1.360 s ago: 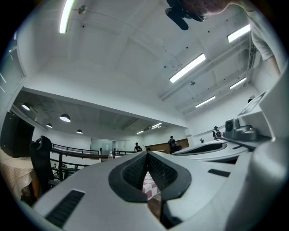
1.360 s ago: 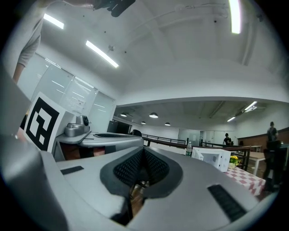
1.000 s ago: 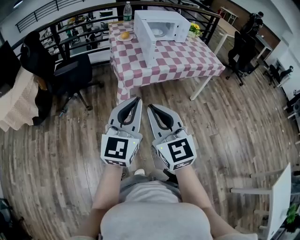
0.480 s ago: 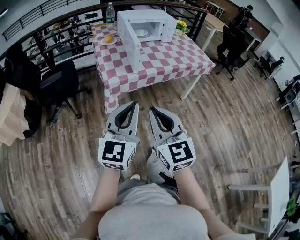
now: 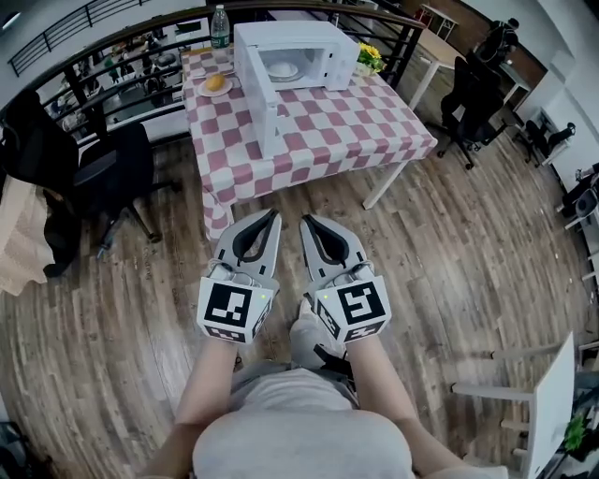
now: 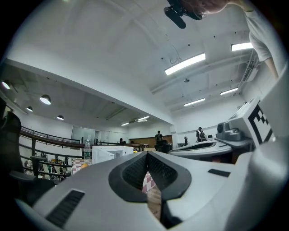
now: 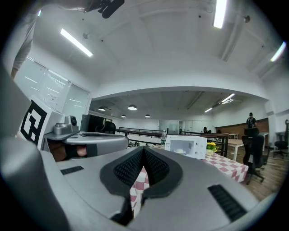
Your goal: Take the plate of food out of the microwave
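Red-and-white checked cloth covers the counter [image 5: 328, 131]. A white microwave [image 5: 304, 42] stands at the far end with its door [image 5: 257, 94] swung open toward the near-left. The plate of food [image 5: 283, 69] sits inside the cavity with something pale and rounded on it. A second plate [image 5: 215, 85] with a golden bun lies on the counter just left of the microwave. A water bottle [image 5: 220, 23] stands behind it, and yellow flowers [image 5: 371, 56] are at the microwave's right. A black office chair [image 5: 117, 173] stands left of the counter on the wooden floor [image 5: 468, 243].

Left tongs [image 5: 273, 214] and right tongs [image 5: 305, 220] are held side by side, level, pointing at the counter and well short of it. Both pairs are closed tight, pads meeting at the tips, with nothing gripped. Only checked cloth shows through the small gap behind the tips.
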### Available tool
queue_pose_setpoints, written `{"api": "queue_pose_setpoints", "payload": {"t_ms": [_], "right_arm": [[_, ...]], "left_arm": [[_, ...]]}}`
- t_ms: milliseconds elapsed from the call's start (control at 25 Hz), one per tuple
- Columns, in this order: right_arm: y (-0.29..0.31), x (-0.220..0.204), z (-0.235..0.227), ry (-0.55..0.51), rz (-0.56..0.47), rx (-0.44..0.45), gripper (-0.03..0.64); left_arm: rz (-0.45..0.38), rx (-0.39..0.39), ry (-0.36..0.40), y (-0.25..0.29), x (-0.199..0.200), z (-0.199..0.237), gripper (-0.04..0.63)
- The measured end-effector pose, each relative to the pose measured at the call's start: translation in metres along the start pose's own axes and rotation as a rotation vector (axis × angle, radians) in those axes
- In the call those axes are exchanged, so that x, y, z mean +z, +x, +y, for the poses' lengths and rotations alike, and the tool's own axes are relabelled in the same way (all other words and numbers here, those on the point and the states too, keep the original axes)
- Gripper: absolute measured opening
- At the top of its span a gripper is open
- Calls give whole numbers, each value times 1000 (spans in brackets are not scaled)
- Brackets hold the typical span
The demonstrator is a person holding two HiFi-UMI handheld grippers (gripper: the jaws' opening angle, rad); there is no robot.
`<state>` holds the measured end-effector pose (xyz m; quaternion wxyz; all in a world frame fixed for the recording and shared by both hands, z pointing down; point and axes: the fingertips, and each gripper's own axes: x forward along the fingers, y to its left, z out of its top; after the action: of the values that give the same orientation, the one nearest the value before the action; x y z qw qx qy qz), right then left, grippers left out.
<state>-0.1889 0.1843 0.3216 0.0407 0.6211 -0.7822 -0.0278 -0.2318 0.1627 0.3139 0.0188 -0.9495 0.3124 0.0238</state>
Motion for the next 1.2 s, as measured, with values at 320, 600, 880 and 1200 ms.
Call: {"api": "queue_pose_setpoints", "payload": {"t_ms": [320,600,880,1200], "right_arm": [[37,-8,-55,40,-3,48,26],[65,-12,-119,13,3,90,26],[89,-19,-180,5,14,132,26],[109,-23,-234,26,-3,136,26]], "left_arm": [[43,-9,18,71,-10,2,-2],[55,46,14,142,-12,5,-2],[41,79,30,208,-9,1,-2],[54,88,36,262,-17,-4,-2]]}}
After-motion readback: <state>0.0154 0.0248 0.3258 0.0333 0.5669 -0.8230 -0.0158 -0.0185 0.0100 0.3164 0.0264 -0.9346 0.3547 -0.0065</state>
